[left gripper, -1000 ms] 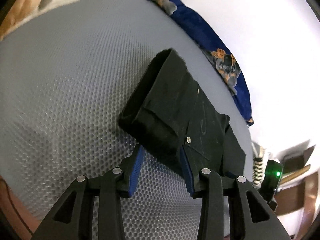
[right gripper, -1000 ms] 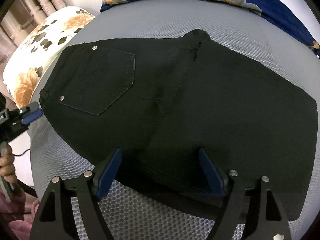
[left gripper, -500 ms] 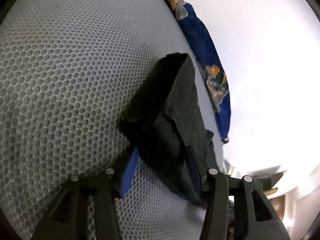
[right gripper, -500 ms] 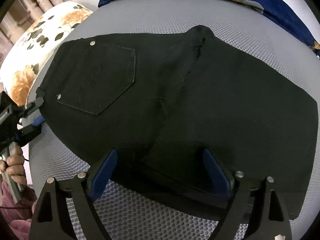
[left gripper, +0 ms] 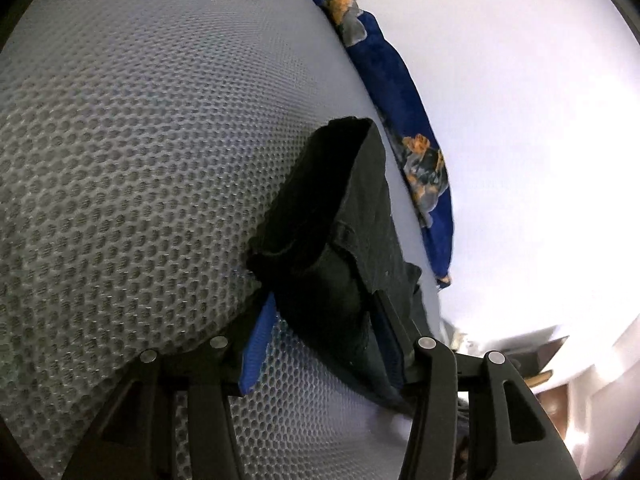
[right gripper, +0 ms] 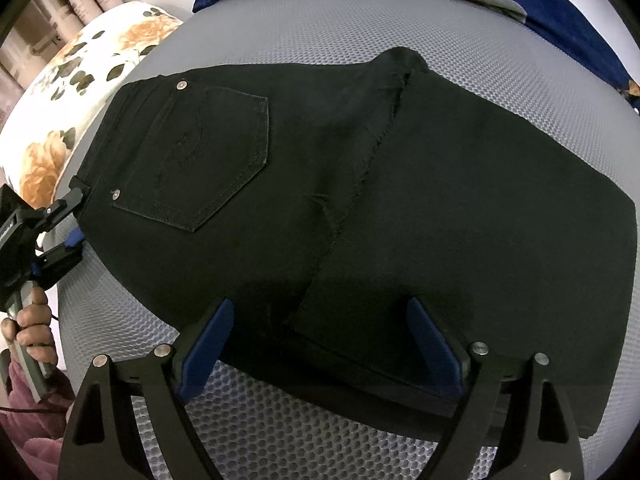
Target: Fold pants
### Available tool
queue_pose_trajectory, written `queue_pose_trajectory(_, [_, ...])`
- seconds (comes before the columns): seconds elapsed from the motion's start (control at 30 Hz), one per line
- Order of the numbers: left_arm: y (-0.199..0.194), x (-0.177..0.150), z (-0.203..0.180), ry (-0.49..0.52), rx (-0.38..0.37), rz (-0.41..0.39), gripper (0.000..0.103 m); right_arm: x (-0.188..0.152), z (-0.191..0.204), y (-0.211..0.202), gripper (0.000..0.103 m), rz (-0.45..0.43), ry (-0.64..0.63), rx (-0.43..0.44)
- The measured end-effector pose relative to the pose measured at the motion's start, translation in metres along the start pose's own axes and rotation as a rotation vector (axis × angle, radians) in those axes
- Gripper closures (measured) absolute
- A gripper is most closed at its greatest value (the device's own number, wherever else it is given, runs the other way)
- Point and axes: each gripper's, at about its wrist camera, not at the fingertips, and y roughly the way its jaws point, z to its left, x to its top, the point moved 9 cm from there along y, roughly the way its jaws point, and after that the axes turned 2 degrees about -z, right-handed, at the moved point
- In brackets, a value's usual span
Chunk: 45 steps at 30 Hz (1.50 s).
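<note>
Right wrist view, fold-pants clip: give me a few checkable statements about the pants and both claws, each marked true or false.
1. The black pants lie on a grey mesh surface. True.
2. A back pocket faces up. True.
3. The right claw is clamped shut on a trouser leg. False: its jaws stand wide apart over the near edge of the pants, and its pads press on nothing.
4. The left claw is at the waistband end. True.
5. The pants lie spread at full length. False: they are folded over on themselves.
</note>
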Motion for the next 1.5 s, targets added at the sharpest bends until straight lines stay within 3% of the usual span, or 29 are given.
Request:
queue_pose_trajectory(0.2, [0.0, 0.005, 0.003, -0.036, -0.01, -0.004, 0.051, -0.001, 0.002, 0.001, 0.014, 0.004, -0.001, -0.006])
queue_pose_trajectory(0.5, [0.017, 0.013, -0.017, 0.09, 0.051, -0.012, 0.048, -0.004, 0.006, 0.002, 0.012, 0.002, 0.004, -0.005])
queue_pose_trajectory(0.67, [0.01, 0.014, -0.01, 0.068, 0.025, 0.001, 0.049, -0.004, 0.009, 0.003, 0.012, 0.002, 0.013, -0.005])
queue_pose_trajectory(1.03, [0.026, 0.025, -0.011, 0.035, 0.132, -0.033, 0.049, -0.002, 0.014, 0.005, 0.01, -0.021, 0.044, 0.02])
queue_pose_trajectory(1.1, [0.028, 0.025, -0.01, 0.049, 0.182, -0.031, 0.065, -0.002, 0.013, 0.003, 0.01, -0.031, 0.061, 0.039])
queue_pose_trajectory(1.2, [0.026, 0.026, -0.015, 0.066, 0.206, -0.028, 0.076, -0.002, 0.01, -0.001, 0.011, -0.047, 0.106, 0.086])
queue_pose_trajectory(1.3, [0.02, 0.027, -0.032, 0.1, 0.205, -0.046, 0.078, 0.004, 0.003, -0.014, 0.014, -0.08, 0.164, 0.145])
queue_pose_trajectory(1.5, [0.022, 0.02, -0.117, 0.3, 0.144, -0.067, 0.079, 0.015, -0.036, -0.061, 0.014, -0.201, 0.206, 0.108])
